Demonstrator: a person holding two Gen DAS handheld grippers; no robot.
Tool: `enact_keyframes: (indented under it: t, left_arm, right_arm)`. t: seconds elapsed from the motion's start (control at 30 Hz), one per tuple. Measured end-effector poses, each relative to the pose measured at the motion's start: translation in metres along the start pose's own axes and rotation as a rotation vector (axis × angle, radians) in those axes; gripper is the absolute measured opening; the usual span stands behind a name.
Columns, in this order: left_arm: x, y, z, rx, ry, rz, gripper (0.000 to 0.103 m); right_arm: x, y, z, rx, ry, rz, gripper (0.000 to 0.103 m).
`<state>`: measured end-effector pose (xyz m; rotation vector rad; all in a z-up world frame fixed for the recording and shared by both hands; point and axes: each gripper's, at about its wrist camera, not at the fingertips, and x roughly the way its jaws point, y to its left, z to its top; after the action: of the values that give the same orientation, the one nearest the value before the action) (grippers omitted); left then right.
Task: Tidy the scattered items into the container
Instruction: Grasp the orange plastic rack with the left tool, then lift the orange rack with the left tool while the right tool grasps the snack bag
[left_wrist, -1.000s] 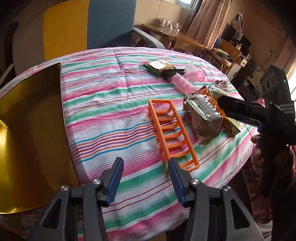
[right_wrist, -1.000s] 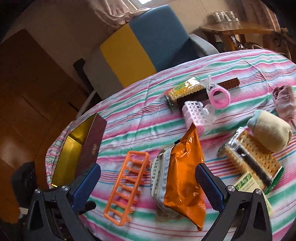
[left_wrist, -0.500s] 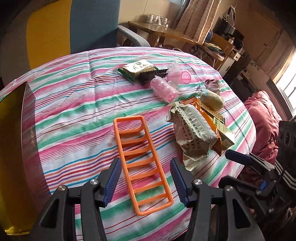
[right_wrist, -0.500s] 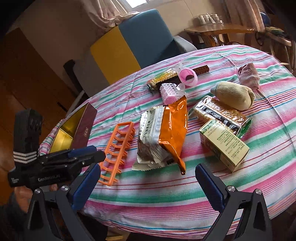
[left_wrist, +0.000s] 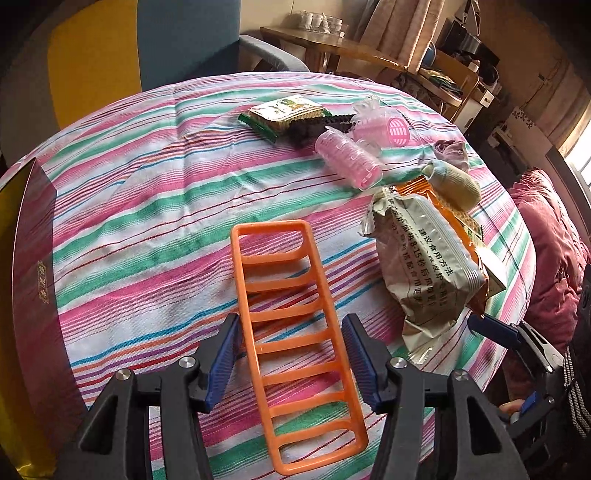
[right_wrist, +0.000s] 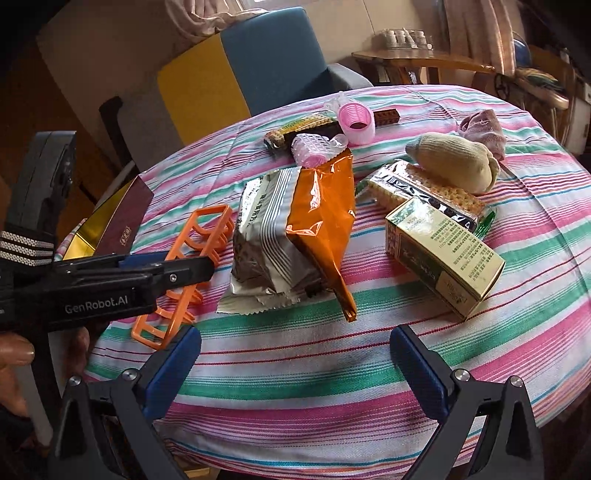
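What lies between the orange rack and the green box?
The snack packets, silver and orange, lie between the rack and the box; the right wrist view shows it.

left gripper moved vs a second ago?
Yes. The left gripper has advanced over the striped tablecloth; the orange rack, earlier ahead of it, now lies between its opening jaws, untouched.

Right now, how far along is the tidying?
Nothing looks packed: the gold-lined box shows empty where visible. In hand: the left claw, jaws opening, straddles the orange plastic ladder rack, ungripped. Snack packets, pink rollers, socks and the carton remain; the right claw is open, empty.
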<state>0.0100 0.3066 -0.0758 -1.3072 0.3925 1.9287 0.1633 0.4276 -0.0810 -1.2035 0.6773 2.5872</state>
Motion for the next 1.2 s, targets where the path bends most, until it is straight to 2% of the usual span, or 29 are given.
enact_keyframes:
  t: [0.17, 0.53, 0.63, 0.83, 1.0, 1.1, 1.2]
  left_arm:
    - [-0.003, 0.004, -0.009, 0.025, -0.032, 0.018, 0.054]
    - [-0.017, 0.014, -0.034, 0.005, -0.038, 0.029, 0.053]
    - [-0.018, 0.011, -0.039, 0.029, -0.035, 0.057, 0.053]
    - [-0.016, 0.011, -0.039, 0.014, -0.037, 0.034, 0.062]
    - [-0.015, 0.004, -0.040, 0.039, -0.051, 0.067, 0.064]
    - [-0.016, 0.005, -0.039, 0.036, -0.059, 0.063, 0.064]
    - [-0.020, 0.011, -0.036, 0.002, -0.071, 0.047, 0.064]
  right_arm:
    - [-0.003, -0.005, -0.002, 0.043, -0.044, 0.022, 0.103]
    - [0.002, -0.001, 0.001, 0.037, -0.001, 0.017, 0.103]
    - [0.003, 0.003, -0.001, 0.018, -0.003, -0.004, 0.103]
    - [0.005, 0.012, -0.006, -0.032, -0.026, -0.078, 0.103]
    - [-0.004, 0.009, -0.001, 0.037, -0.025, -0.087, 0.102]
    - [-0.024, 0.011, 0.005, 0.045, -0.085, -0.076, 0.101]
    - [-0.038, 0.020, 0.016, -0.005, -0.140, -0.075, 0.101]
